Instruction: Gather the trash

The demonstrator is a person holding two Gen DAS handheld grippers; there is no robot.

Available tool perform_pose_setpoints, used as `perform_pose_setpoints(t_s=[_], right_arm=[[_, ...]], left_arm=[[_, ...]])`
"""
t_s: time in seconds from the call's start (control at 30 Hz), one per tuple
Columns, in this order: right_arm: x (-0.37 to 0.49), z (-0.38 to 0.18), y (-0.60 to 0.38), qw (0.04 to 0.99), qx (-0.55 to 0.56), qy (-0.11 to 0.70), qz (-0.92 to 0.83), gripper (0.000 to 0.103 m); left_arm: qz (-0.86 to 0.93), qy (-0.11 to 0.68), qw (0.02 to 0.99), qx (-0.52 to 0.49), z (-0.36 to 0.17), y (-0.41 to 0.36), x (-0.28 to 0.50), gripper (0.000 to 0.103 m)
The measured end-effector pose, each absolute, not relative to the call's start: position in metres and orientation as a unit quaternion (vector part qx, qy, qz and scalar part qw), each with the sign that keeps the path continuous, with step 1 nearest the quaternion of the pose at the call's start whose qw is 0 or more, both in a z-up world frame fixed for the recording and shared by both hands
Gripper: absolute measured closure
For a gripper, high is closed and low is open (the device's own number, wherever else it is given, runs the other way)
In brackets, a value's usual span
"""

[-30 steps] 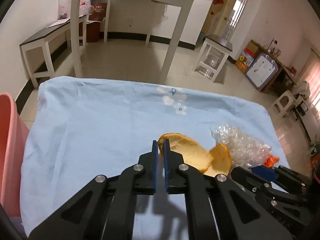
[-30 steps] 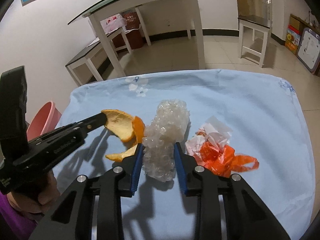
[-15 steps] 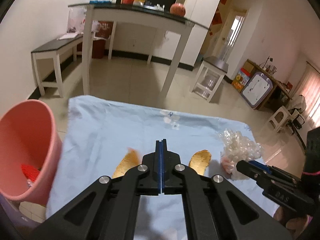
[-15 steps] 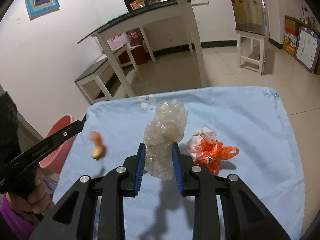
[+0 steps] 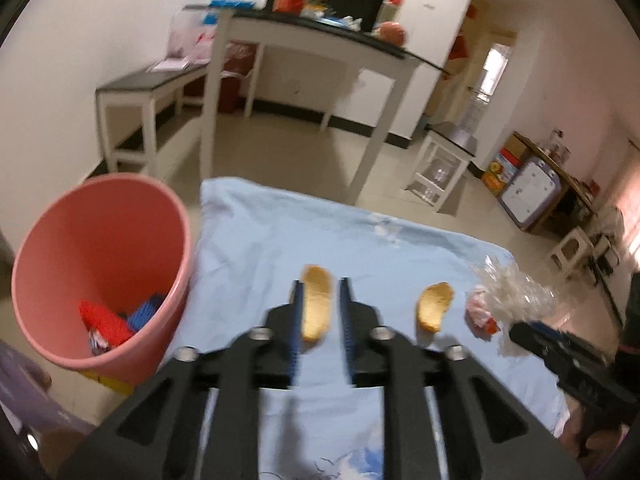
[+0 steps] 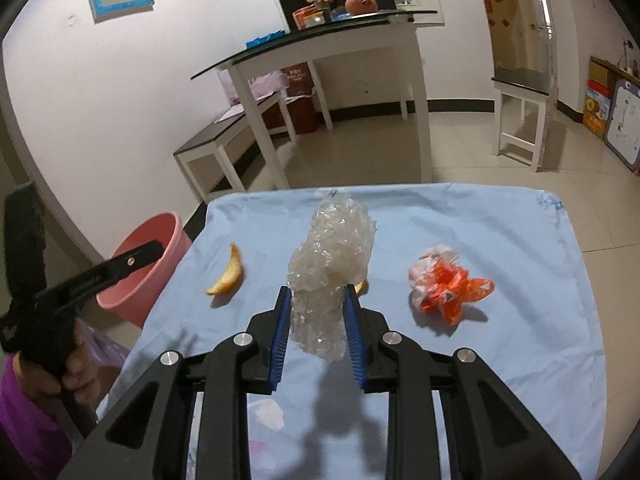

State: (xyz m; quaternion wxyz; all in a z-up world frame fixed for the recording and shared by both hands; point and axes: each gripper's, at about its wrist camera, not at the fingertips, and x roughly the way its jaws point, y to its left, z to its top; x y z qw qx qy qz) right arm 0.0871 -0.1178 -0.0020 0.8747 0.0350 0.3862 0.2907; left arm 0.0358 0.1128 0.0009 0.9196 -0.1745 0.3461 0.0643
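My left gripper (image 5: 319, 286) is open and empty, raised above an orange peel (image 5: 316, 307) that lies on the blue cloth (image 5: 260, 240). A second peel (image 5: 434, 306) lies to its right. The pink bin (image 5: 100, 272) stands left of the table with red and blue trash inside. My right gripper (image 6: 316, 294) is shut on a clear bubble wrap wad (image 6: 330, 264) and holds it above the cloth. One peel (image 6: 228, 272) lies left of it, another peeks out behind the wrap. The left gripper (image 6: 132, 258) shows over the bin (image 6: 140, 272).
An orange and white plastic bag (image 6: 448, 280) lies on the cloth (image 6: 520, 240) to the right. White tables (image 6: 340, 60), a bench (image 6: 224, 140) and a stool (image 6: 524, 116) stand on the tiled floor beyond.
My left gripper opened and the peel it held dropped onto the cloth near the bin side. My right gripper lifted the bubble wrap higher. Both views pulled back from the table.
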Motion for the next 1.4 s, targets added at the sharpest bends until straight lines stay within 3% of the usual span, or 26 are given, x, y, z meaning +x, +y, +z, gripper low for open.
perform_pose_setpoints(t_s=[0.67,0.73,0.77,0.8,1.4], right_arm=[[0.092,-0.024,-0.101,0.863,0.008,0.412,0.293,0.078],[0.093,-0.025,-0.102,0.862,0.008,0.415,0.29,0.078],[0.093,-0.025,-0.102,0.863,0.009,0.415,0.289,0.078],[0.093,-0.024,-0.103,0.864,0.01,0.414,0.287,0.078],[0.079,-0.01,-0.095,0.867,0.013,0.397,0.301,0.078]], left_arm=[[0.074,0.438,0.879,-0.175,-0.071,0.105,0.087,0.079],[0.077,0.434,0.879,-0.18,-0.072,0.107,0.087,0.083],[0.079,0.432,0.881,-0.178,-0.072,0.108,0.087,0.099],[0.081,0.43,0.882,-0.176,-0.071,0.109,0.087,0.103],[0.06,0.362,0.914,-0.174,-0.019,0.107,0.032,0.103]])
